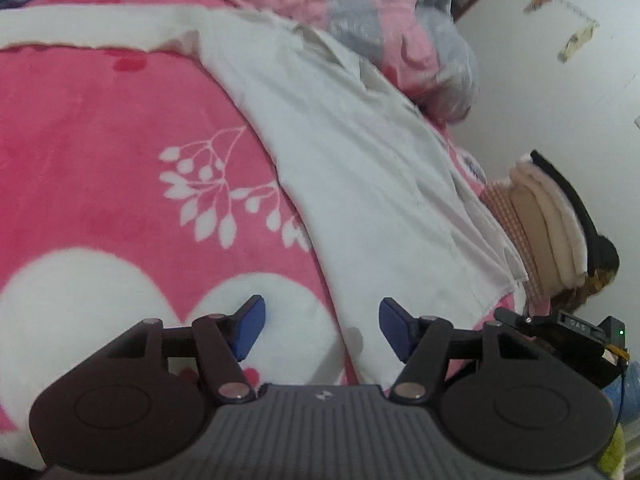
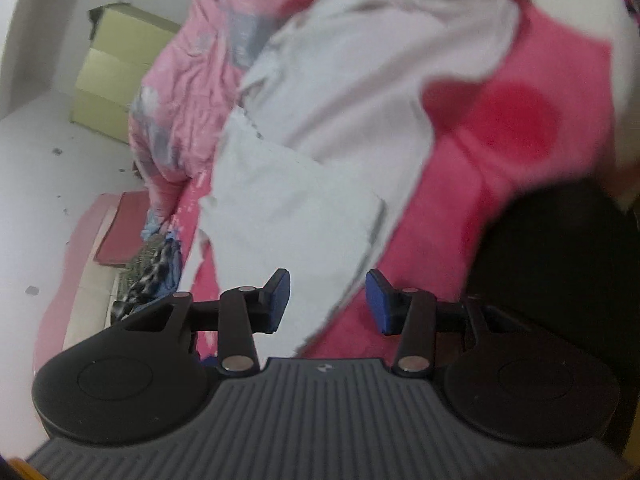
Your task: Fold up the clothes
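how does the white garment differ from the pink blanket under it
The white garment is plain and thin, with creases and seams; the pink blanket is fluffy and printed with white leaves and hearts. The garment covers only a strip of the bed; the blanket spreads well beyond it. Both lie flat.

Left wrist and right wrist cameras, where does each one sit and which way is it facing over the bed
Left wrist: sits on the left gripper, looking forward and down over the pink blanket and white garment; both blue pads show, apart and empty.
Right wrist: sits on the right gripper, looking down on the same white garment's edge, floor at left; its pads show, apart and empty.
Shared: white garment, pink blanket, pink-and-grey quilt.
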`<state>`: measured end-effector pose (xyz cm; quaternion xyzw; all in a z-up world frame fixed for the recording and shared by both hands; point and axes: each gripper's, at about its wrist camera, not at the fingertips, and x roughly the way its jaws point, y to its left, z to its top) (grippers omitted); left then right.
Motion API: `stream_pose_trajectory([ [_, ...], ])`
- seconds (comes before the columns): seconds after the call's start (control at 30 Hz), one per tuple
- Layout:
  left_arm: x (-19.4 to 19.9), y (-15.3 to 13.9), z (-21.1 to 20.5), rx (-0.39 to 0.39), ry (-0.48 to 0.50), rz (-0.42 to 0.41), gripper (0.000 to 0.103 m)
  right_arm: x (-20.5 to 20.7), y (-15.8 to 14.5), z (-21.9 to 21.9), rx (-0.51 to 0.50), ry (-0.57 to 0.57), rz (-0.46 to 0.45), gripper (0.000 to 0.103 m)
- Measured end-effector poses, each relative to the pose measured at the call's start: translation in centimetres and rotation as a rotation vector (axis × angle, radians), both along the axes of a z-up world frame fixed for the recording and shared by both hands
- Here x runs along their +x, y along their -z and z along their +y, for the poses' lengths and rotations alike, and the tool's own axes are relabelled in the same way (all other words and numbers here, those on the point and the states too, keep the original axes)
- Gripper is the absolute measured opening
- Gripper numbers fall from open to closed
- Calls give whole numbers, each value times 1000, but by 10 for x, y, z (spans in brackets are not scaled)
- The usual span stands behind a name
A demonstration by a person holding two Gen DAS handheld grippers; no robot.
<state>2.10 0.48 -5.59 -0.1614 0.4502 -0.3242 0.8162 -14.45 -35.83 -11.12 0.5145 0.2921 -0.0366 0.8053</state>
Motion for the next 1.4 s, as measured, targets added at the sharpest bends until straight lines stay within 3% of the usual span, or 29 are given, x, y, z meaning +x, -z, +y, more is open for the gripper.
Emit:
stream_pose_trajectory([
  [0.17, -10, -3, -3, -43, -2, 33, 58, 4, 8, 5, 21, 22, 16, 43],
  [0.33, -28, 5, -17, 9, 27, 16, 57, -6, 17, -2, 85, 63, -4, 44],
  [0.53, -30, 9, -27, 1, 21, 8, 56, -5, 27, -9, 155, 84, -37, 46],
  [0.7, -36, 9, -35, 43, 8, -30, 42, -1, 30, -9, 176, 85, -74, 46],
  [0.8, -38, 11, -38, 60, -12, -36, 25, 0, 32, -9, 177, 91, -82, 41],
  [0.9, -39, 10, -42, 87, -22, -47, 17, 3, 30, -8, 160, 89, -92, 32],
  [1.0, -39, 10, -42, 94, -40, -43, 4, 8, 29, -5, 127, 84, -102, 15],
  [1.03, -39, 10, -39, 79, -48, -26, 2, 10, 29, -4, 120, 87, -101, 5],
  [1.07, -38, 10, -36, 63, -57, -9, 1, 10, 30, -4, 117, 92, -99, 2],
  [1.4, -49, -2, -20, 12, -31, 46, 1, -12, 15, 10, 82, 81, -119, 0],
])
